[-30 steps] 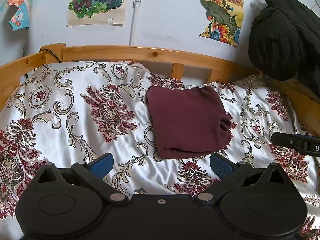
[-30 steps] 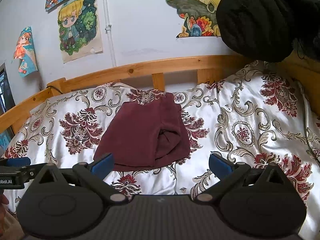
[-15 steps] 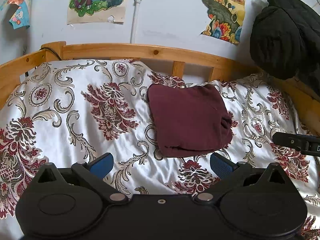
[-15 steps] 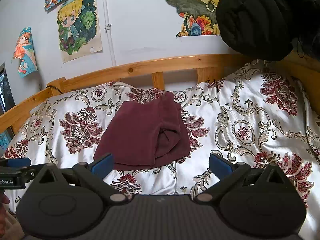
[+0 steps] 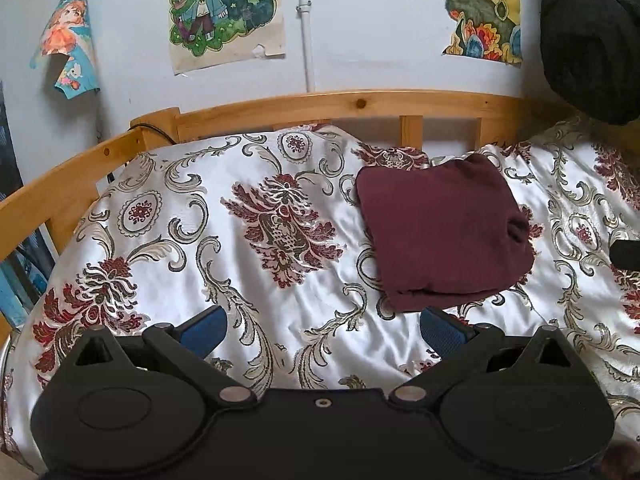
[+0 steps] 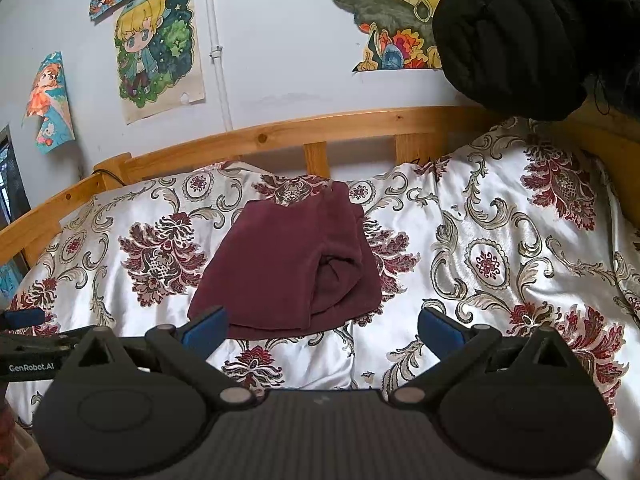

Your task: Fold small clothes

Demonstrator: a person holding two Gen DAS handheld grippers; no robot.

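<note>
A maroon garment (image 5: 438,232) (image 6: 288,268) lies folded into a rough square on the floral bedspread (image 5: 200,240) (image 6: 500,248), near the wooden headboard. My left gripper (image 5: 322,330) is open, nothing between its blue pads, and hovers short of the garment's near left corner. My right gripper (image 6: 322,328) is also open and empty, just short of the garment's near edge. The right gripper's finger shows at the right edge of the left wrist view; the left gripper's fingertip (image 6: 22,318) shows at the left edge of the right wrist view.
A wooden bed rail (image 5: 340,106) (image 6: 320,128) runs behind the bedspread and along the left side. A black padded jacket (image 5: 592,36) (image 6: 520,36) hangs at the upper right. Posters cover the white wall (image 6: 288,48). A black cable (image 5: 154,132) lies at the rail's left corner.
The left gripper has drifted left and tilted up, so the garment sits further right in its view. The right gripper has barely moved. Both stay open.
</note>
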